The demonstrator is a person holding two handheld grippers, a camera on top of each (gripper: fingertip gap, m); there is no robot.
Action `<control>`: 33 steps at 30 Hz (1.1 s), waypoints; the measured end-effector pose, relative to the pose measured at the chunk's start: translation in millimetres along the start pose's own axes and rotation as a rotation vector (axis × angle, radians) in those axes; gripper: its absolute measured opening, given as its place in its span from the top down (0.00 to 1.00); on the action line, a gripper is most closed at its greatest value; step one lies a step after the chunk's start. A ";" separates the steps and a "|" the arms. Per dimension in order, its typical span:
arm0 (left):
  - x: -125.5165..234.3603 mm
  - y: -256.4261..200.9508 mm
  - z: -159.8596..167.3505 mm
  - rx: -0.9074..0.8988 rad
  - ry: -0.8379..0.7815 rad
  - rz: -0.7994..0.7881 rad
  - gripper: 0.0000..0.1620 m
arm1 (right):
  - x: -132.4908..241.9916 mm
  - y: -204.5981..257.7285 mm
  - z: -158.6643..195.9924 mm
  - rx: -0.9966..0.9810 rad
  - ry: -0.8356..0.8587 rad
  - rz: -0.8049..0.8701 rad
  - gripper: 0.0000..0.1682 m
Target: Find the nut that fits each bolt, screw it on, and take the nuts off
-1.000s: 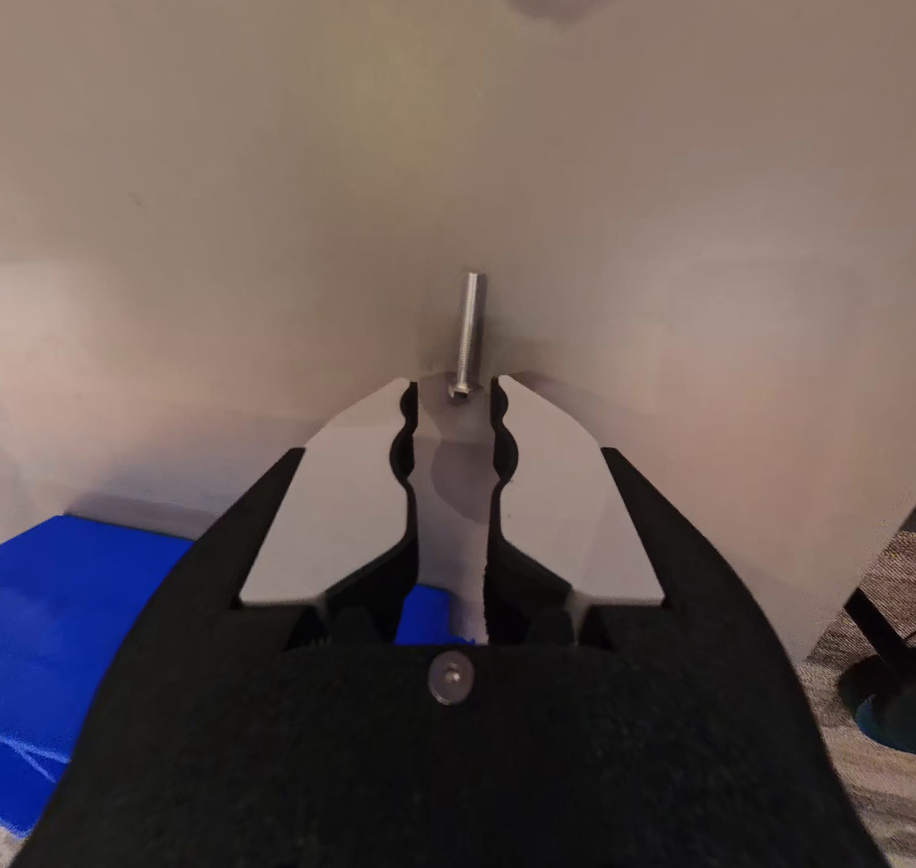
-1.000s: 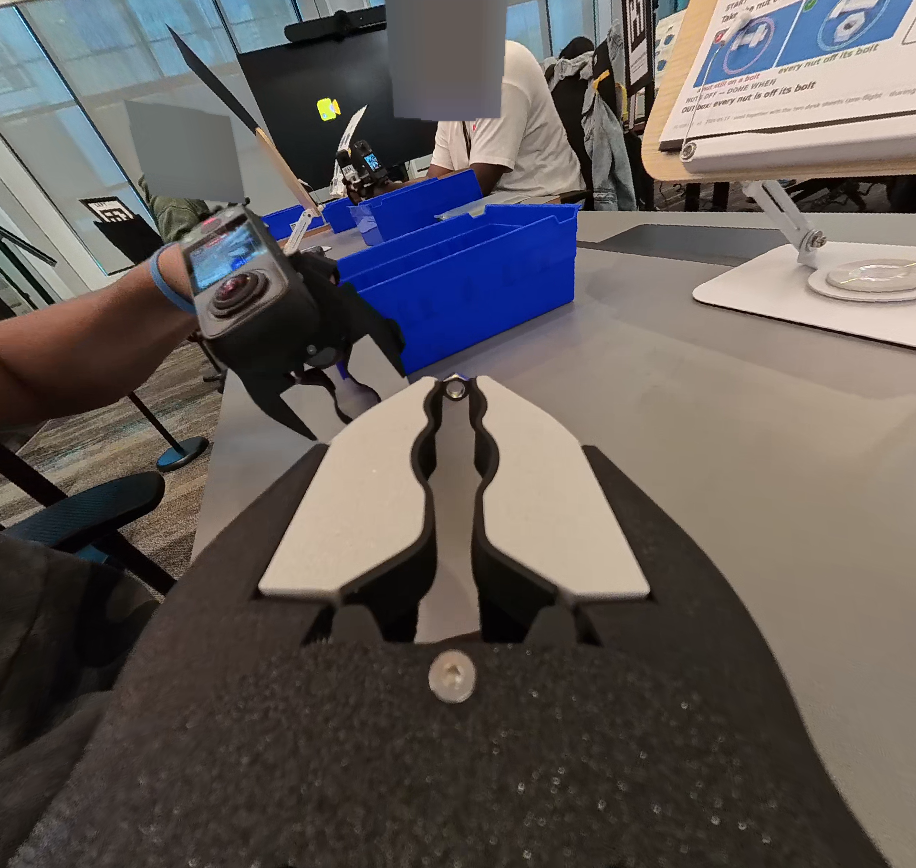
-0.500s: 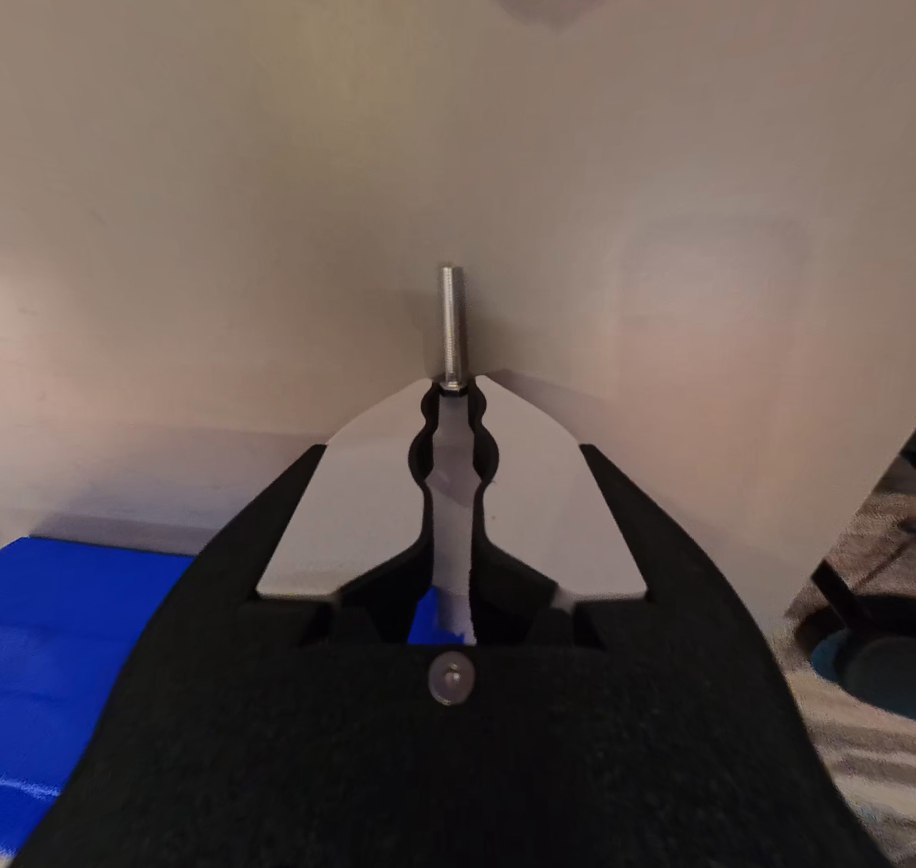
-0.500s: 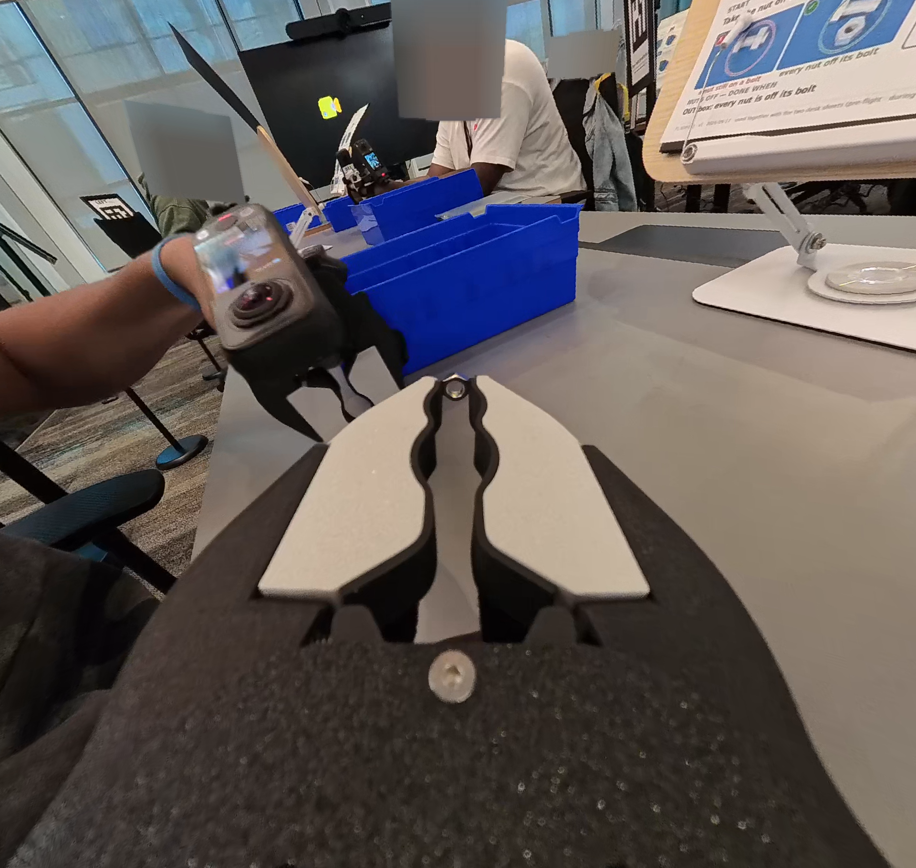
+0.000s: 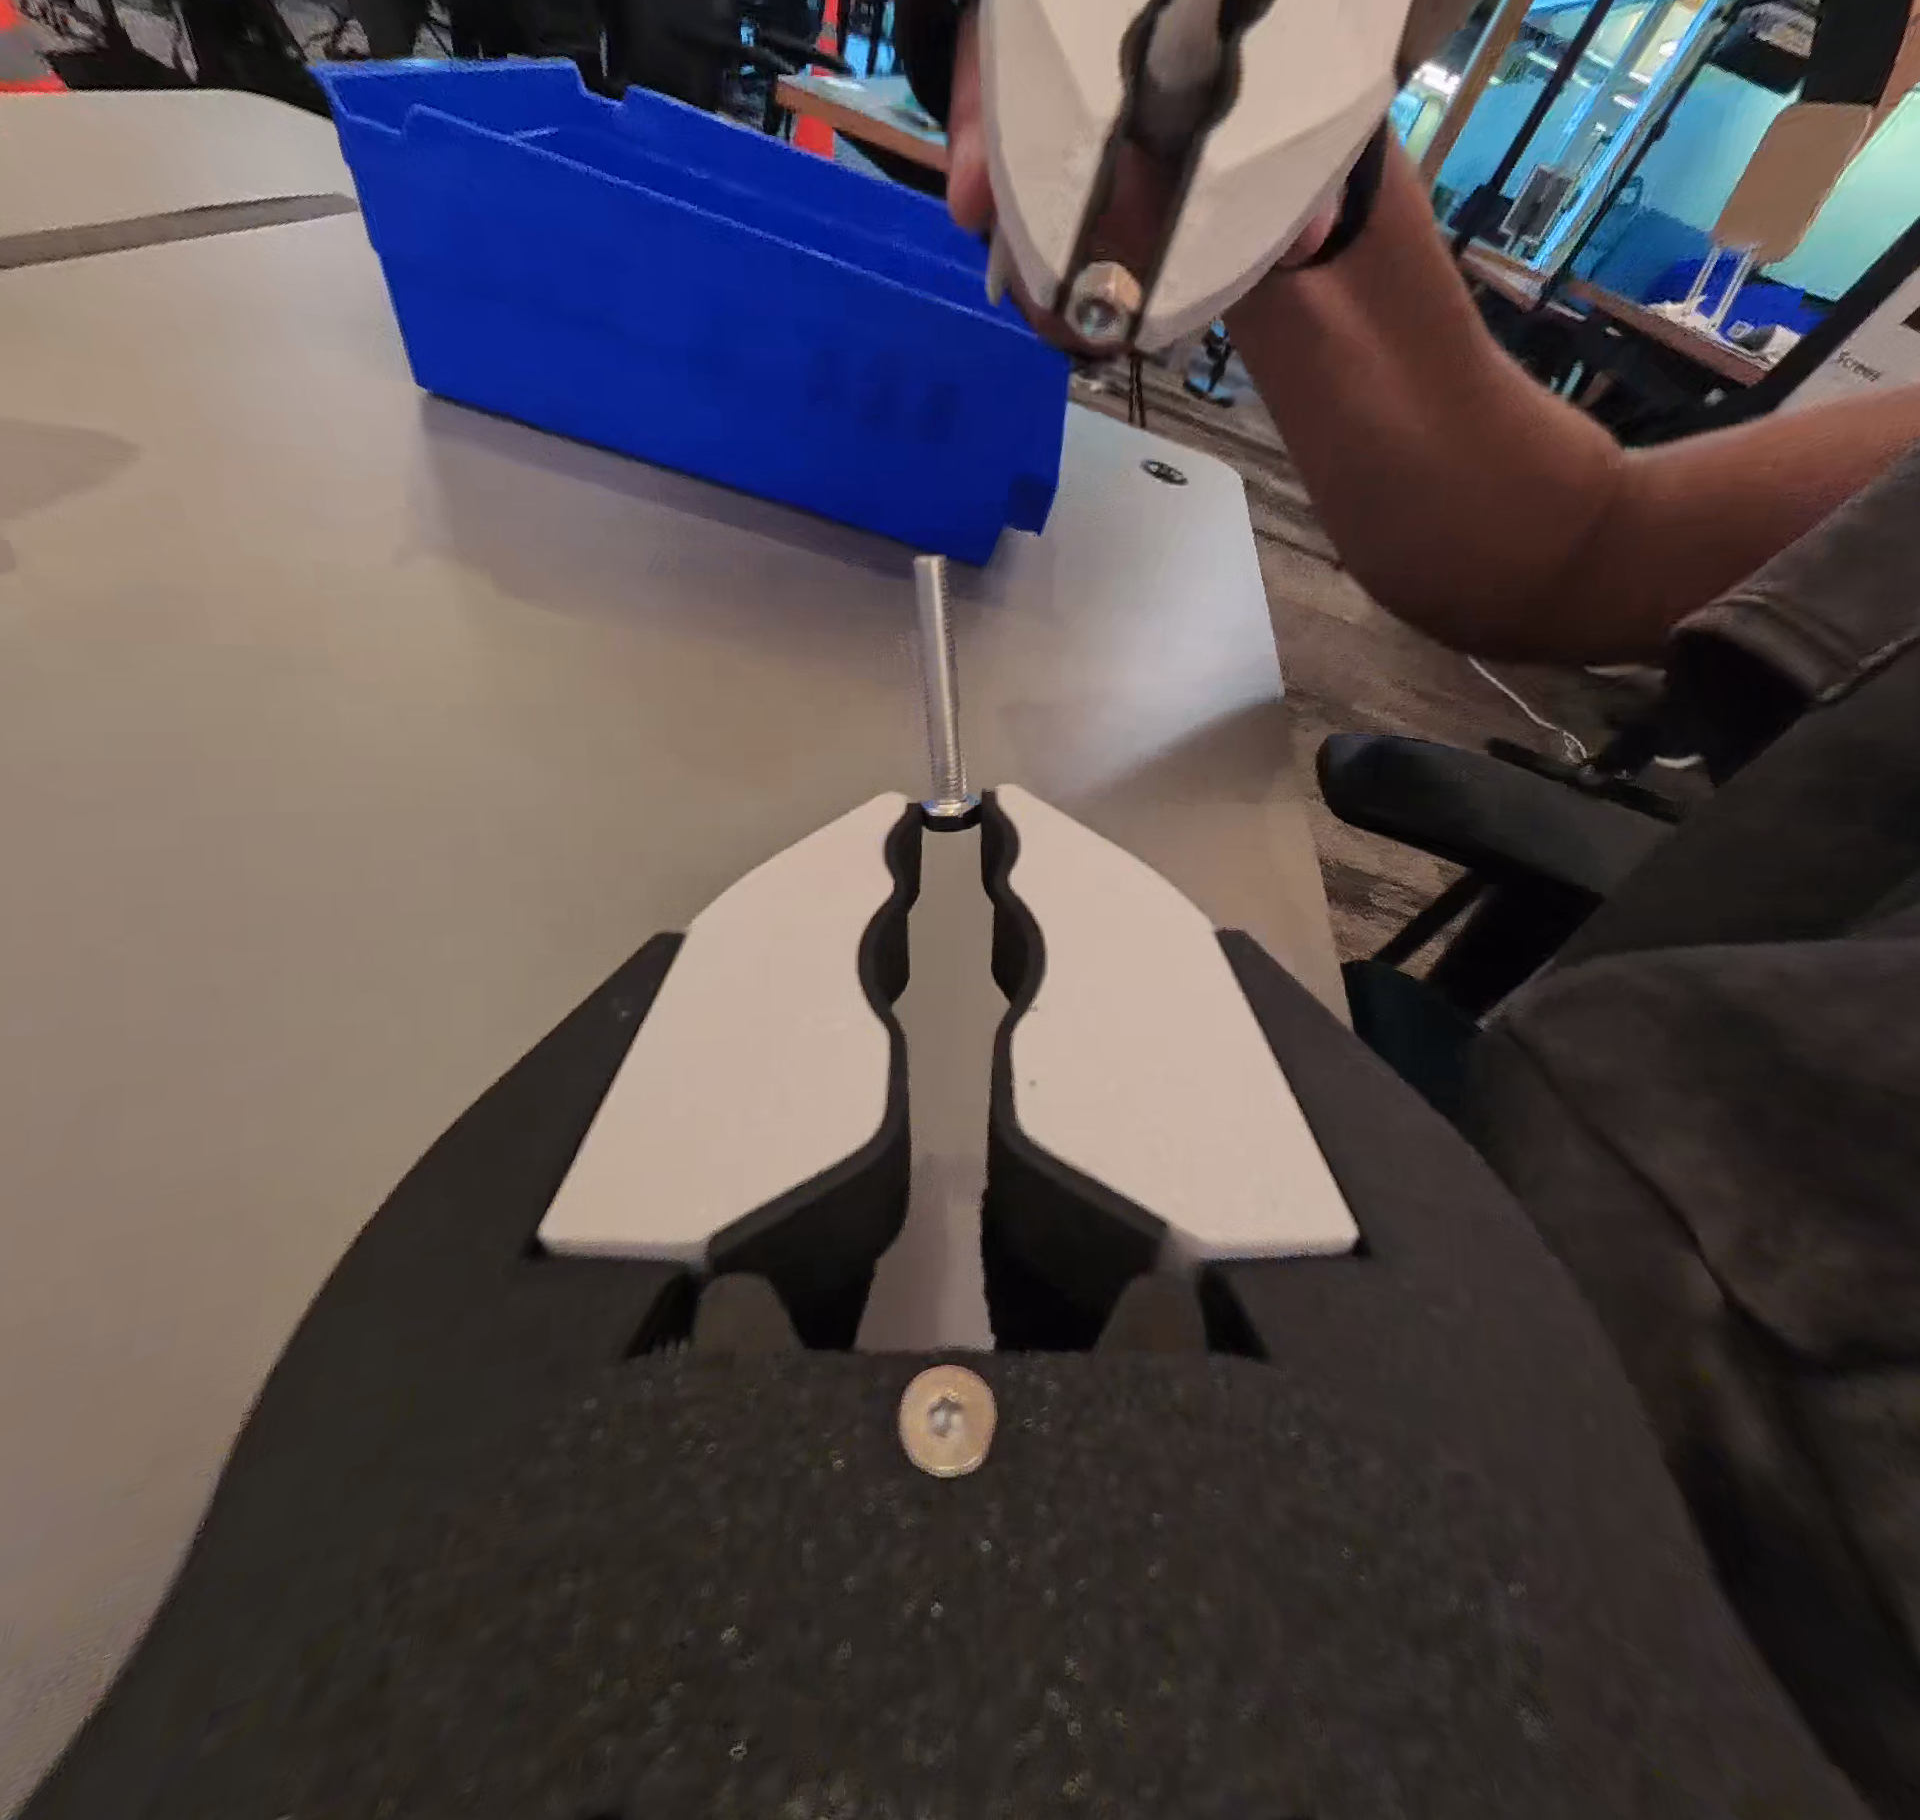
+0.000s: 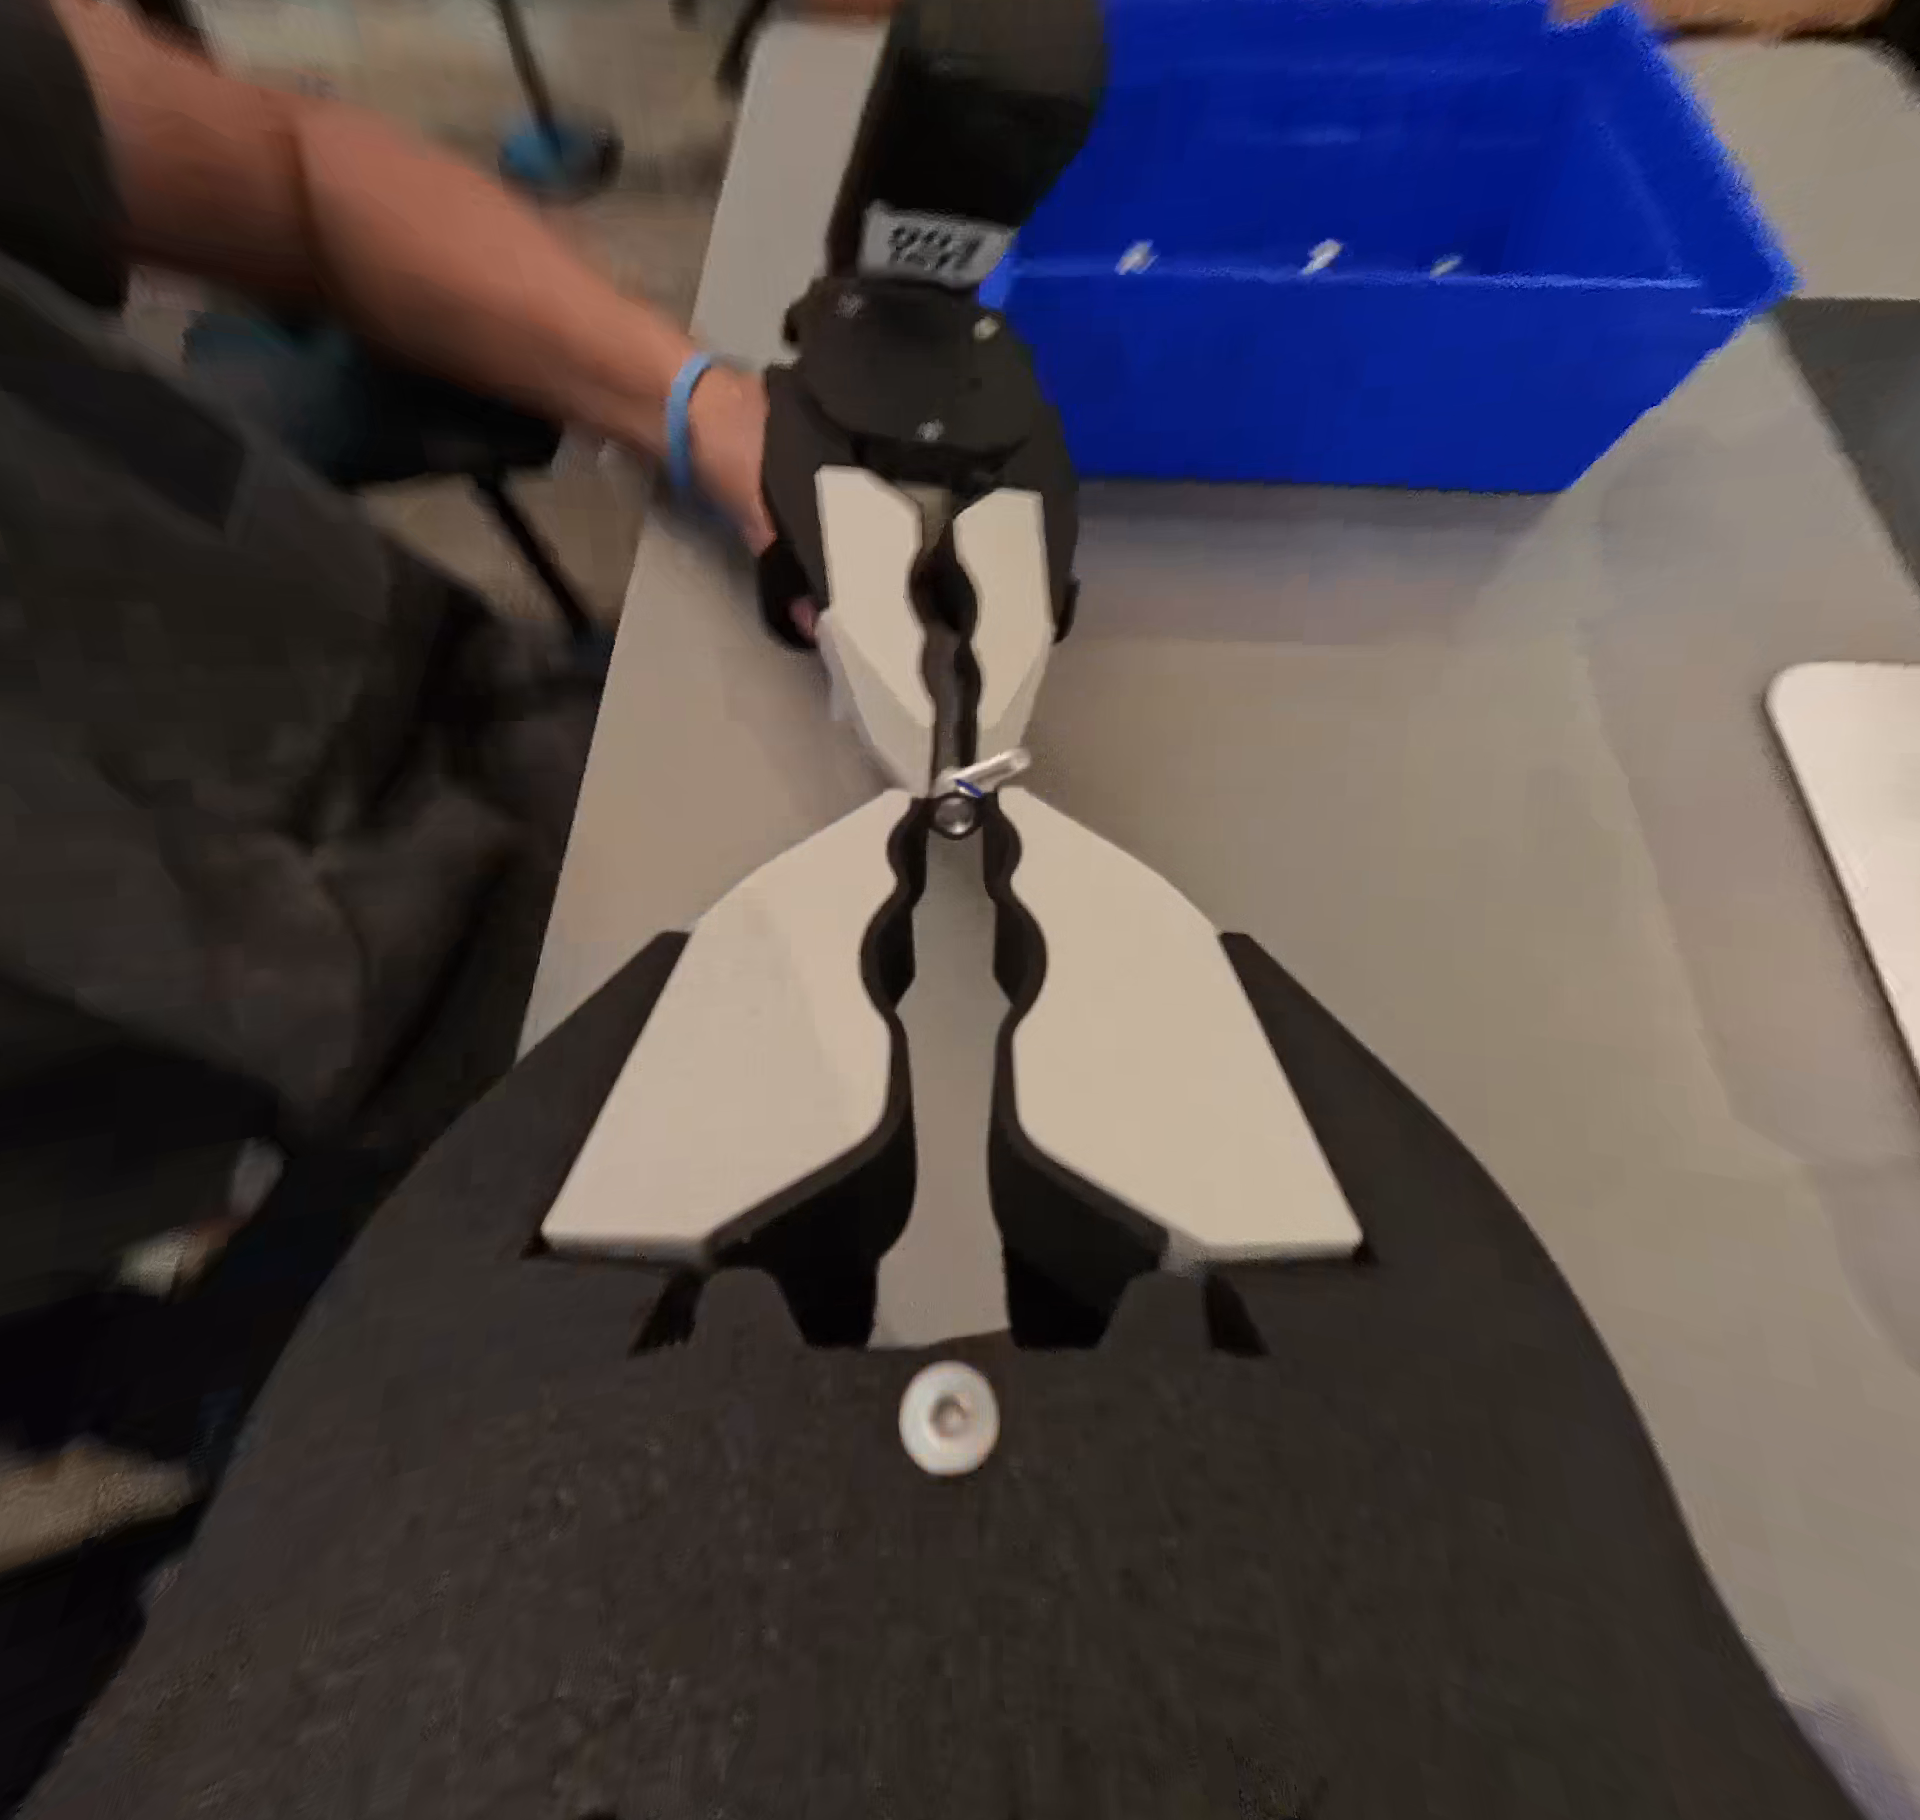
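Left gripper point(image 5: 949, 810) was clamped on the head of a long silver bolt point(image 5: 941, 679). The bolt stuck straight out past the fingertips, in line with the fingers, with its threaded end pointing away toward the blue bin point(image 5: 707, 305) on the grey table point(image 5: 312, 679). It was held up in the air, above the table.

The right gripper point(image 6: 954, 816) was squeezed on a small silver hex nut point(image 6: 954, 816) right at its tips. In the left wrist view the nut point(image 5: 1099, 303) sat up high, with its hole facing the camera, apart from the end of the bolt. In the right wrist view, which was blurry, the two grippers met tip to tip, and the bolt point(image 6: 987, 771) looked short and pointed to the right. A few small silver parts point(image 6: 1320, 258) lay inside the bin.
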State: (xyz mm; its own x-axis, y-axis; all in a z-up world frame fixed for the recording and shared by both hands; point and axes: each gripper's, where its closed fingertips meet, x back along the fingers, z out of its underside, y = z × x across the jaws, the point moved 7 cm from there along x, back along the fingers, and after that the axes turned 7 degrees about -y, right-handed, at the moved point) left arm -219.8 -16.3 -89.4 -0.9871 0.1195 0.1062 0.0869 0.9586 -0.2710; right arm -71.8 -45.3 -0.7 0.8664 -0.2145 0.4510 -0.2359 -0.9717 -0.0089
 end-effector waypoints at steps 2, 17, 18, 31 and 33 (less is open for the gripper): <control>1.0 -0.6 -1.2 -0.008 -0.029 0.026 0.94 | -8.0 -1.8 -9.0 0.081 0.143 -0.111 0.94; 10.0 -10.7 -4.4 -0.051 -0.085 0.154 0.94 | -40.2 -12.8 -40.7 0.317 0.402 -0.399 0.94; 10.3 -10.9 -5.4 -0.056 -0.089 0.155 0.94 | -41.8 -13.1 -40.7 0.312 0.395 -0.407 0.94; 13.0 -9.5 -8.2 -0.065 -0.078 0.163 0.94 | -55.1 -10.0 -41.1 0.357 0.421 -0.468 0.94; 13.8 -8.9 -7.7 -0.059 -0.084 0.166 0.94 | -54.8 -10.3 -40.7 0.370 0.430 -0.464 0.94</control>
State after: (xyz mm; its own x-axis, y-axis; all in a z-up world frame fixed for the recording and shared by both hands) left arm -233.2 -21.2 -78.1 -0.9661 0.2578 -0.0162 0.2549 0.9414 -0.2209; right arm -134.8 -19.5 11.0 0.5738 0.2110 0.7913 0.3430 -0.9393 0.0017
